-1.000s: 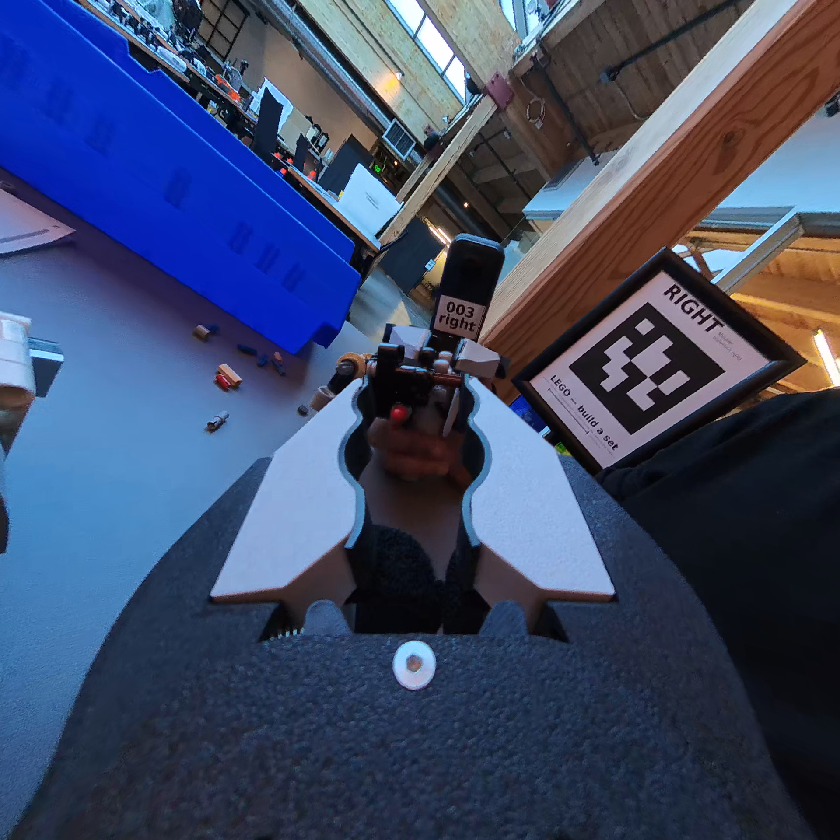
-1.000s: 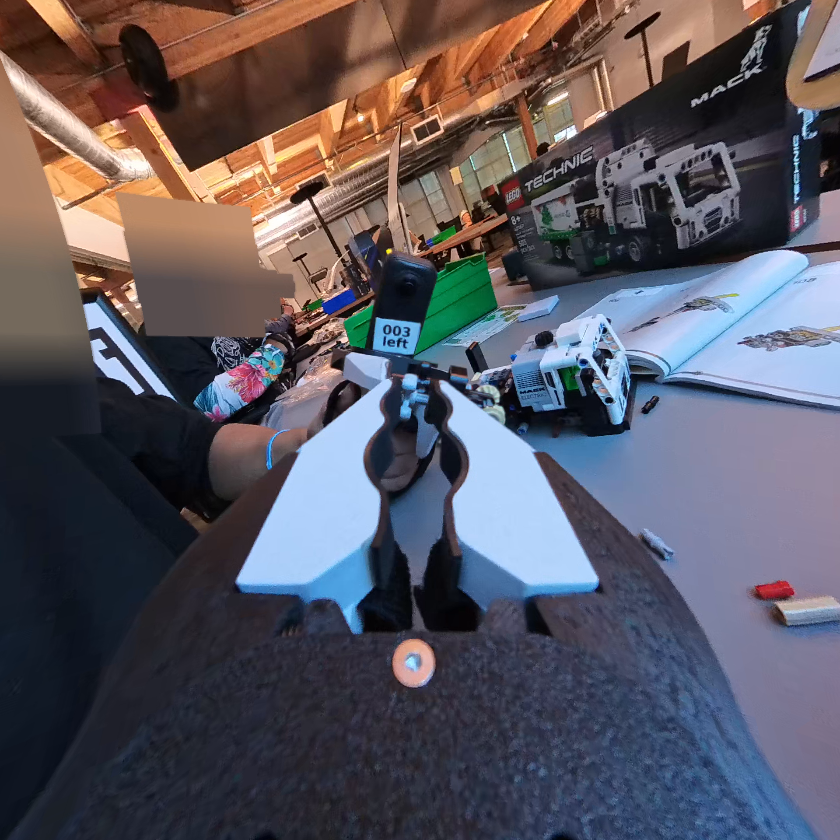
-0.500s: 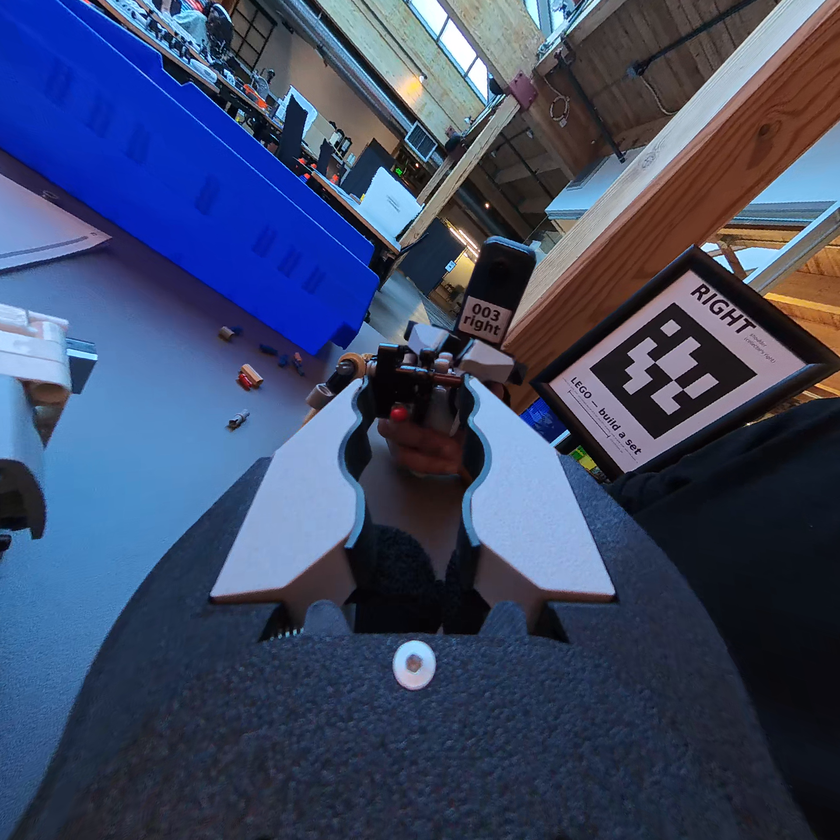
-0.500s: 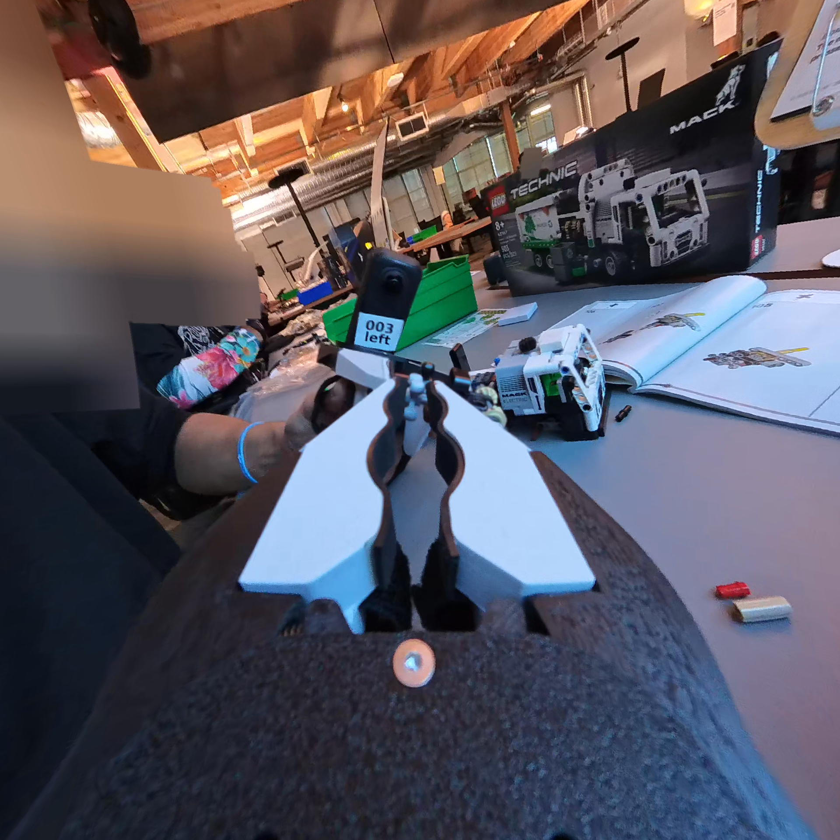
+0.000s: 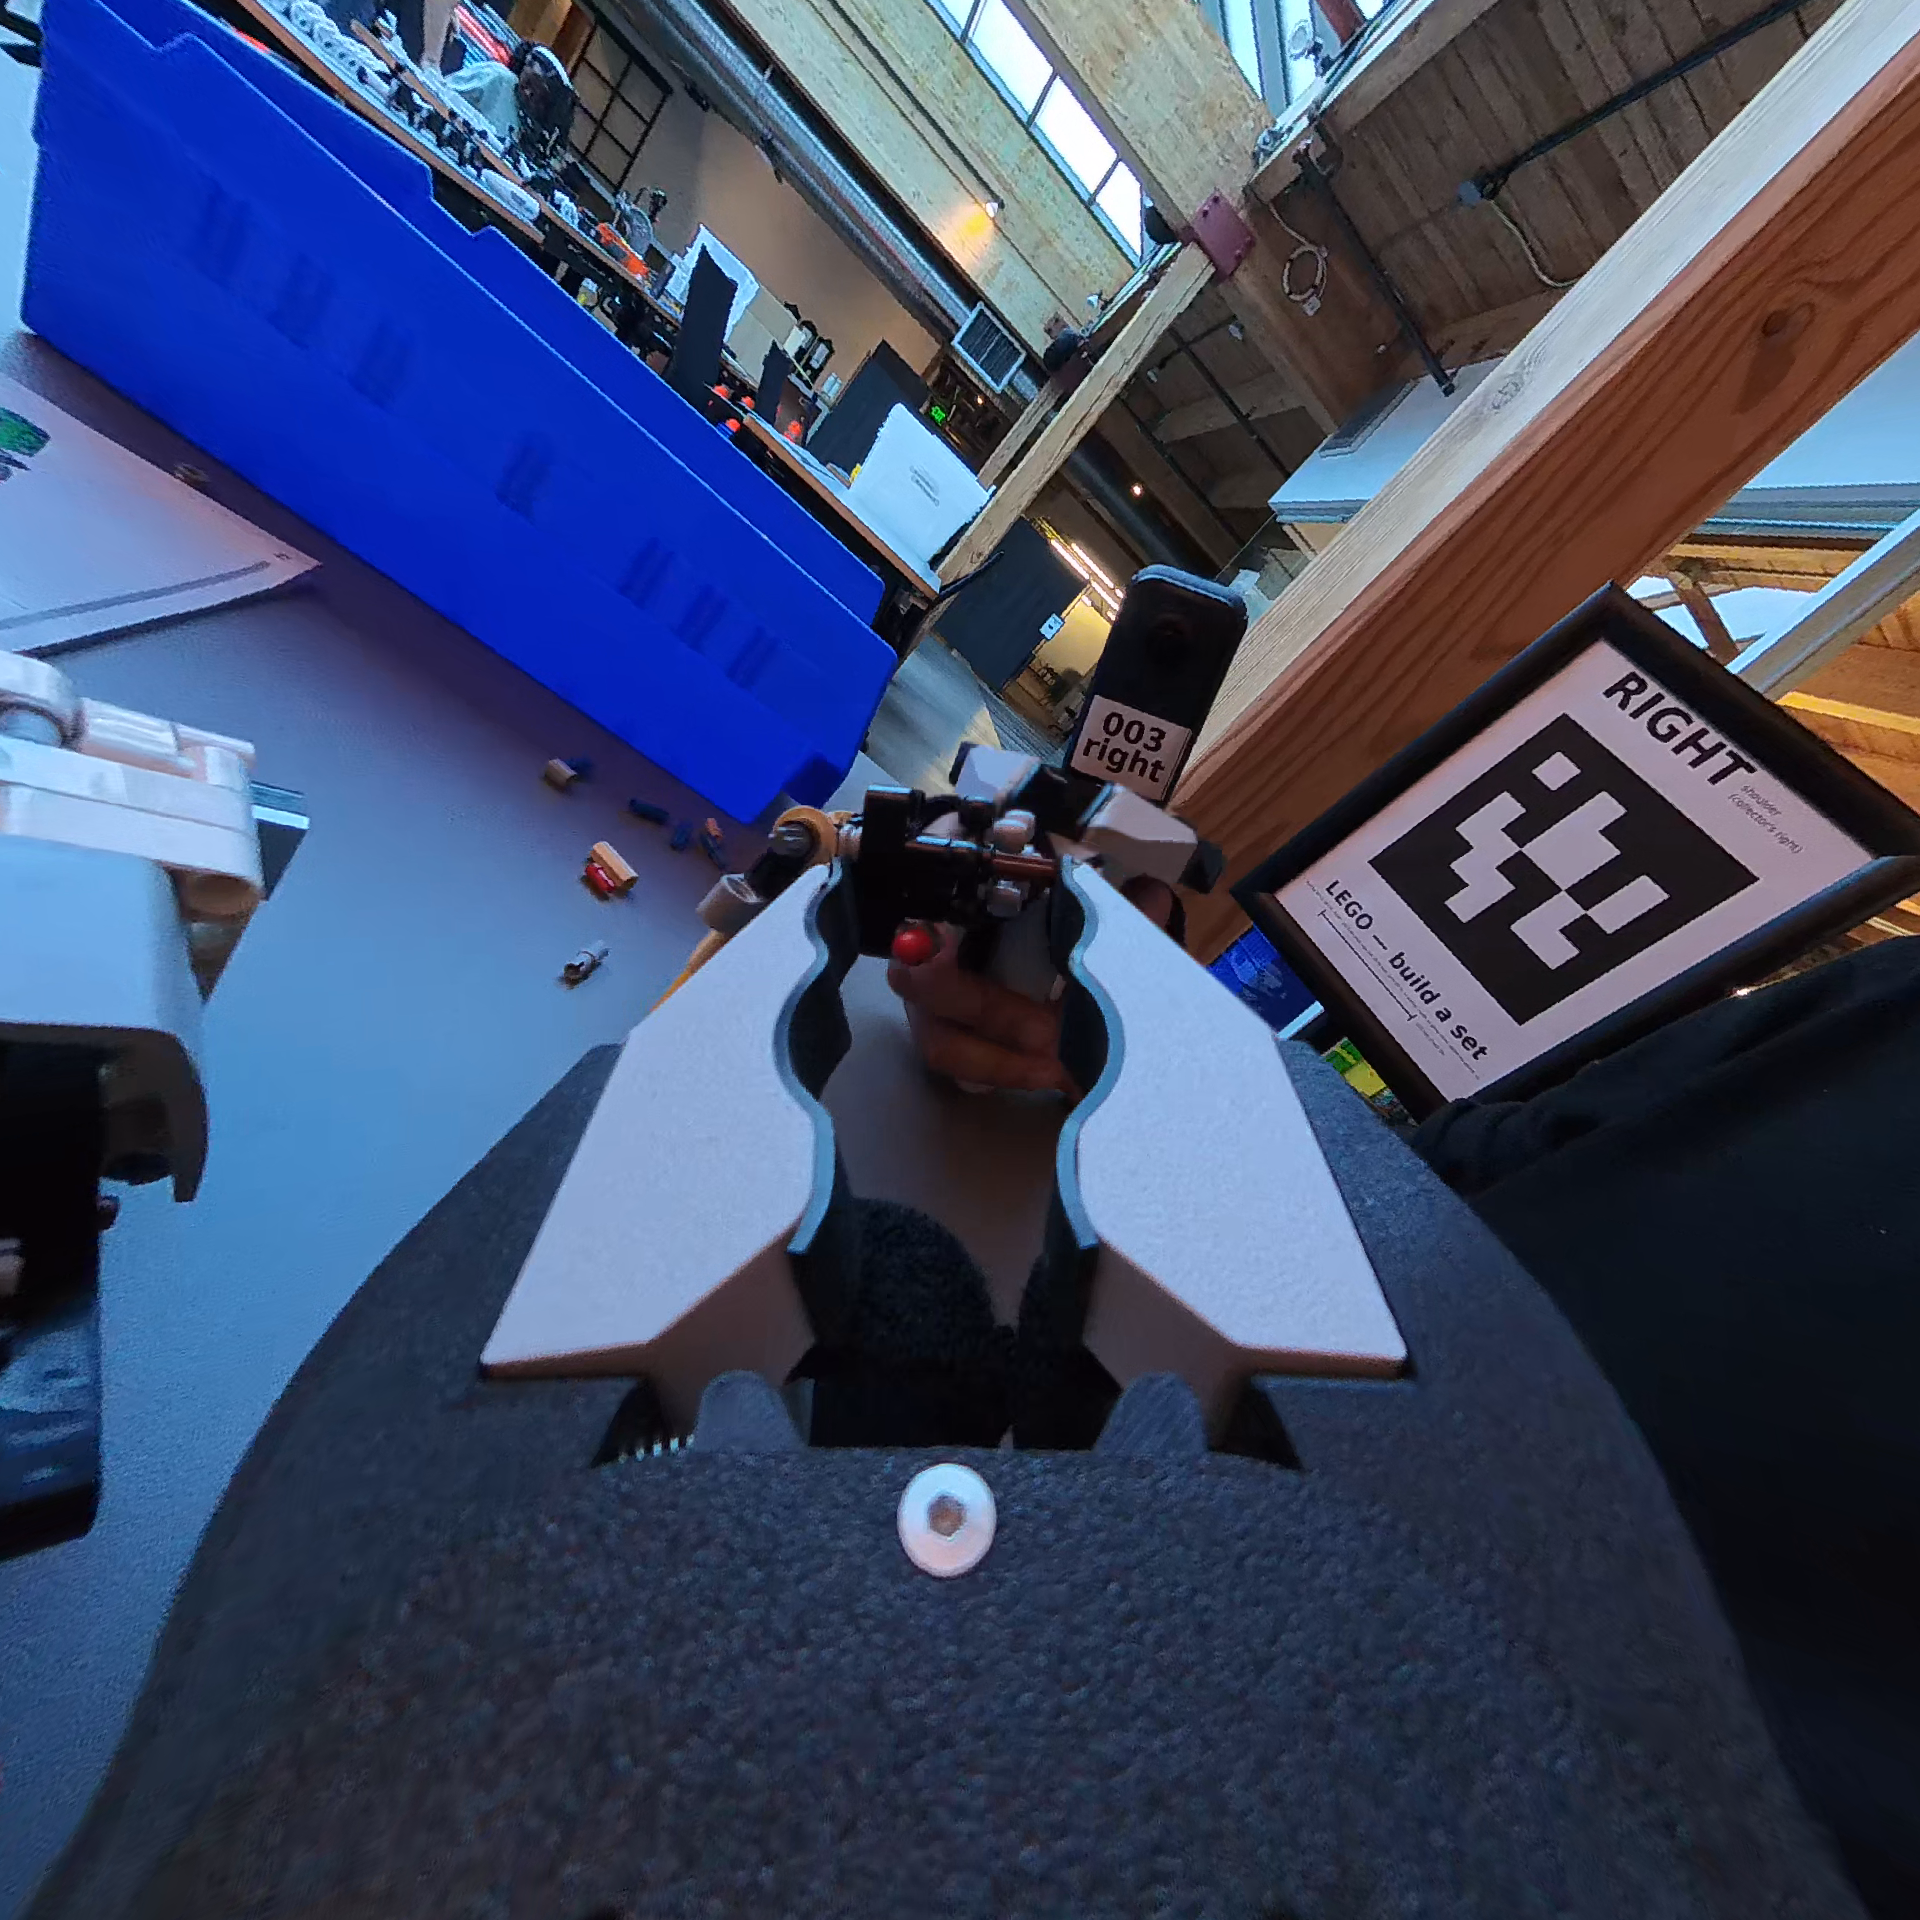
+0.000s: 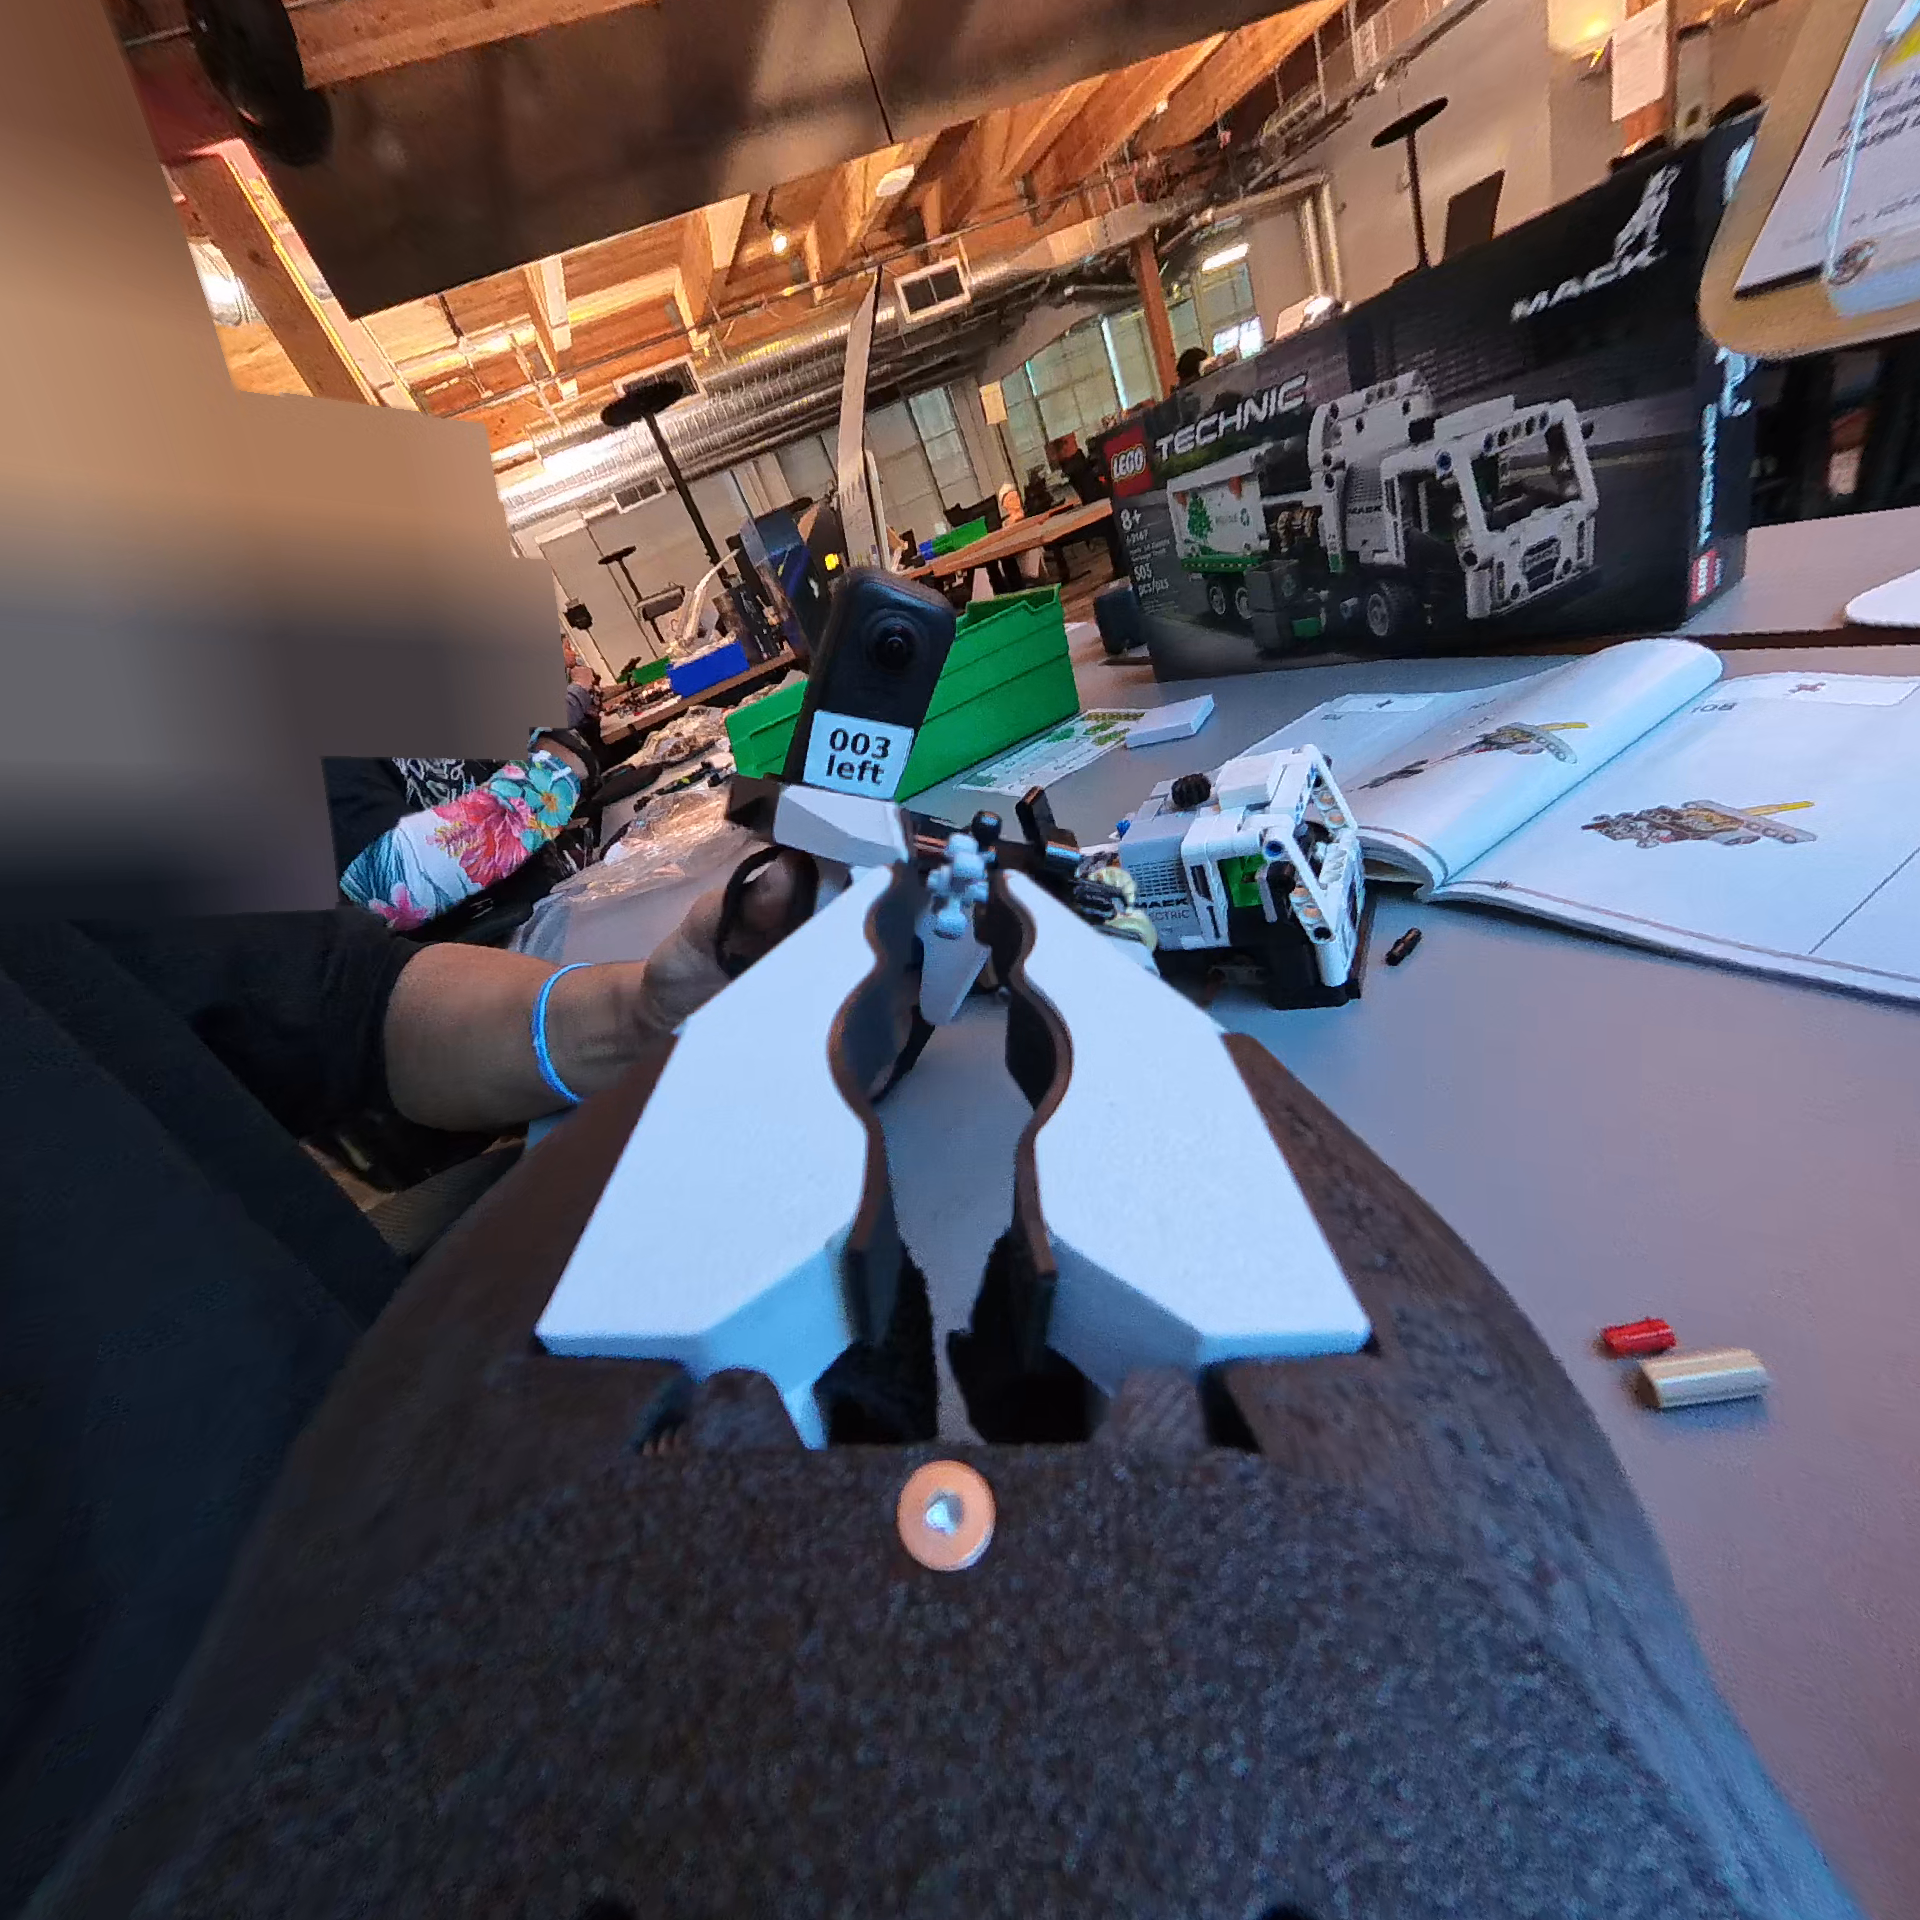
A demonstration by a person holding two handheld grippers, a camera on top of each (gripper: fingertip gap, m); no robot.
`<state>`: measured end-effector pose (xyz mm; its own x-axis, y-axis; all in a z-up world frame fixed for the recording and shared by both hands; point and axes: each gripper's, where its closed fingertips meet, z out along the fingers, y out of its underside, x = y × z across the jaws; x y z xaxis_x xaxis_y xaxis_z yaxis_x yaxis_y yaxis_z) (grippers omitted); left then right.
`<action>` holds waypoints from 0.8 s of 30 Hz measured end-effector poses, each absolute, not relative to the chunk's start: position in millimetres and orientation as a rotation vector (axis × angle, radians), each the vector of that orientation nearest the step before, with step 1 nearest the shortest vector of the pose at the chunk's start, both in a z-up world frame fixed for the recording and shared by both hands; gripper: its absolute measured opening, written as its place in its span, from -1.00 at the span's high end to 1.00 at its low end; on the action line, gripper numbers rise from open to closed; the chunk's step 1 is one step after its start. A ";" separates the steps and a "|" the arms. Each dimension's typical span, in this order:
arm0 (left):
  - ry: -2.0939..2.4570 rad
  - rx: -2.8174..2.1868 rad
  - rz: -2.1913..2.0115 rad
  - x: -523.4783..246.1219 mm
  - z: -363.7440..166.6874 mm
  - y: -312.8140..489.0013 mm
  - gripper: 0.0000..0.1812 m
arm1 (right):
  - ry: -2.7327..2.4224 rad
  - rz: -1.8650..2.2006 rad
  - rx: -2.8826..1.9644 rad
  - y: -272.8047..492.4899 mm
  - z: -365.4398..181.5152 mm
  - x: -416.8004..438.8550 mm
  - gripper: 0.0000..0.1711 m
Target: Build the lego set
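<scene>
Since a second ago both views have tilted slightly, yet the left claw [image 5: 945,883] stays clamped on the black subassembly [image 5: 935,857] while the right claw [image 6: 951,883], seemingly gripping a grey piece [image 6: 956,883], meets it at twelve o'clock above the counter [image 6: 1455,1143], mating unfinished.

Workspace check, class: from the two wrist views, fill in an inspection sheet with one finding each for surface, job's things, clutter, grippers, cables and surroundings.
Surface: grey tabletop, mostly bare.
Job's things: small black and grey lego sub-assembly held between both grippers; part-built white lego truck; open instruction booklet; dark set box.
Clutter: loose small red and tan lego pieces; more beside the long blue plastic bin.
Grippers: left gripper shut on the sub-assembly; right gripper shut on its pale grey end.
Cables: nothing seen on the table.
Surroundings: green plastic bin, framed marker sign, wooden beams.
</scene>
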<state>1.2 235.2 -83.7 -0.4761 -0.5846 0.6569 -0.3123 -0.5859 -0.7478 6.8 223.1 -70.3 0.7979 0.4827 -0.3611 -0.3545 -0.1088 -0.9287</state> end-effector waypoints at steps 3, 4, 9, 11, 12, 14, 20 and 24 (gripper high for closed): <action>1.357 -1.487 -2.145 1.3 -85.5 233.2 0.62 | -0.079 0.668 -1.511 225.5 -67.8 15.2 0.69; 1.374 -1.474 -2.132 1.0 -85.3 231.7 0.62 | -0.079 0.664 -1.540 227.6 -72.0 15.5 0.62; 1.451 -1.373 -2.117 -4.6 -78.3 219.3 0.62 | -0.069 0.859 -1.550 225.1 -73.4 3.8 0.56; 1.447 -1.358 -2.137 -5.7 -75.8 216.7 0.63 | -0.071 0.883 -1.532 222.8 -70.2 1.9 0.57; 1.443 -1.355 -2.147 -6.1 -75.0 216.2 0.62 | -0.072 0.884 -1.531 222.5 -70.1 1.8 0.58; 1.435 -1.359 -2.163 -6.1 -74.6 215.8 0.62 | -0.067 0.888 -1.527 222.0 -69.7 1.7 0.59; 1.314 -1.400 -2.253 -3.8 -70.6 223.1 0.63 | -0.026 0.823 -1.485 227.8 -65.9 5.8 0.59; 1.229 -1.416 -2.287 -0.5 -67.9 227.8 0.63 | 0.047 0.825 -1.424 233.8 -59.6 7.8 0.67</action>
<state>-0.5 227.8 -67.9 -0.5285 -0.5365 0.6580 -0.2527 -0.6405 -0.7252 7.8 233.8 -59.6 0.7289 0.4735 -0.4945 -0.5263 -0.0744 -0.8470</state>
